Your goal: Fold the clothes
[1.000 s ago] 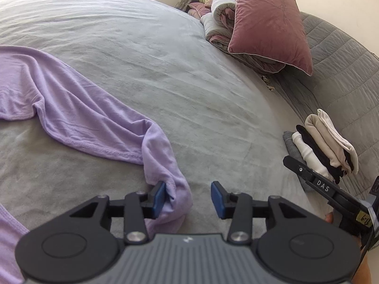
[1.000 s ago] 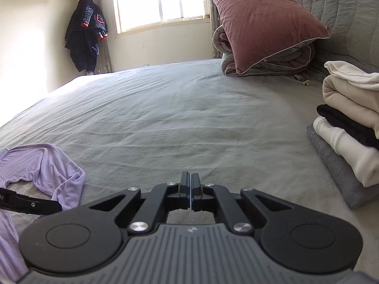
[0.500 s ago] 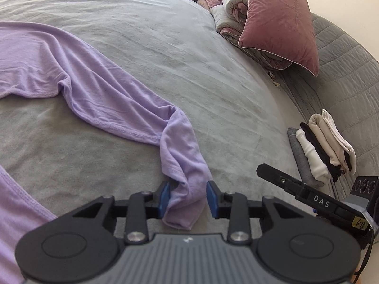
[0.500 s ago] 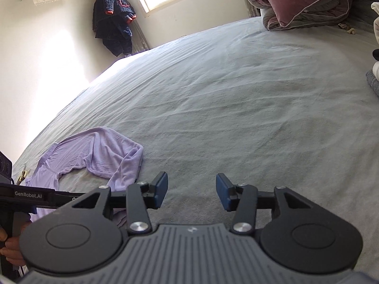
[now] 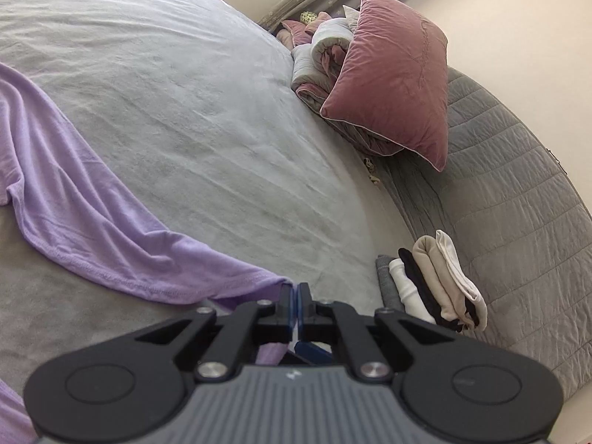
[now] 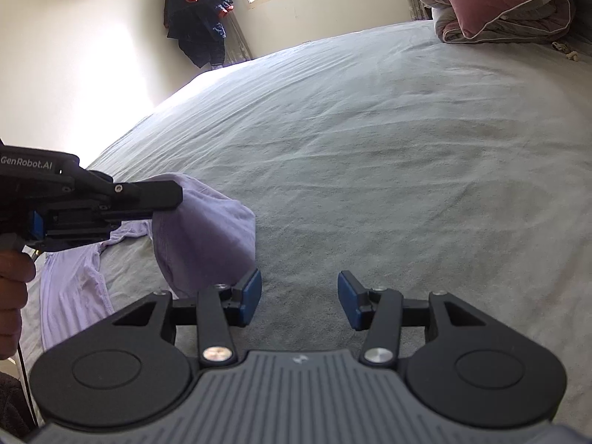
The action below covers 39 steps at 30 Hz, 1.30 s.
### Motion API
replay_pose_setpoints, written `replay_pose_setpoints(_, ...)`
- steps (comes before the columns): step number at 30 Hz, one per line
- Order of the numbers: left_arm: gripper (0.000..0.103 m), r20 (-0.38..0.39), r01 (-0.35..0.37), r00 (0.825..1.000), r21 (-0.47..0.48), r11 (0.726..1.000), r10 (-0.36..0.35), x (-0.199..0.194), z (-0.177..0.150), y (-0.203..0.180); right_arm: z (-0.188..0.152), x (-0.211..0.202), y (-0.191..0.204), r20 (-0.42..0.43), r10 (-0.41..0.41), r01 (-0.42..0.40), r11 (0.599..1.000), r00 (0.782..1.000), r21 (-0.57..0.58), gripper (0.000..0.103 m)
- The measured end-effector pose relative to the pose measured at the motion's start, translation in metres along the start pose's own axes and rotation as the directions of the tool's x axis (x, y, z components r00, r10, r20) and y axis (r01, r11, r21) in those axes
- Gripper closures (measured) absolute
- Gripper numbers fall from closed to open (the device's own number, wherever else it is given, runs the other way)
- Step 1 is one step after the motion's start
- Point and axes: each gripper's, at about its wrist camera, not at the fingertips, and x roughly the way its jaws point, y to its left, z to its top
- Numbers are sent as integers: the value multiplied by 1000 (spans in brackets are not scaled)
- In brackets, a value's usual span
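left gripper point(image 5: 295, 305): fingers pinched tight on the sleeve end of the purple top point(image 5: 85, 214), having just closed on it; cloth is lifted a bit off the bed point(image 5: 207, 111)
right gripper point(image 6: 299, 298): fingers apart at a middling gap, nothing between them, hovering over bare sheet
purple top: spread on the left side of the bed, near edge
folded pile point(image 5: 429, 288): stacked at the right, by the quilted headboard point(image 5: 518, 199)
pink pillow point(image 5: 396, 77): far right, leaning on a rolled duvet point(image 5: 318, 59)
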Motion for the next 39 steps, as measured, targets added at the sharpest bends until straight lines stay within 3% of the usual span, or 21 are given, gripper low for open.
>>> replay_pose_setpoints(10,102,81,4,997,-120,993,6,22,24,-23,-3,2,-4,-13,-32,32,999,999,17,52)
replay_pose_setpoints(17,102,61,19,998,-197,980,-7,22,20,-27,-5,9,-6,-11,70,-68,988,997,137,52)
replay_pose_setpoints(21,102,52,22,999,-233,972,-10,19,15,-27,-7,14,4,-4,69,-68,988,998,139,52)
replay_pose_setpoints(30,102,33,19,999,-292,956,-10,19,12,-23,-8,13,21,40,155,-160,967,987,199,47)
replay_pose_setpoints(39,102,11,22,1000,-317,948,-19,16,0,-17,-9,8,4,88,77,-101,945,993,312,47)
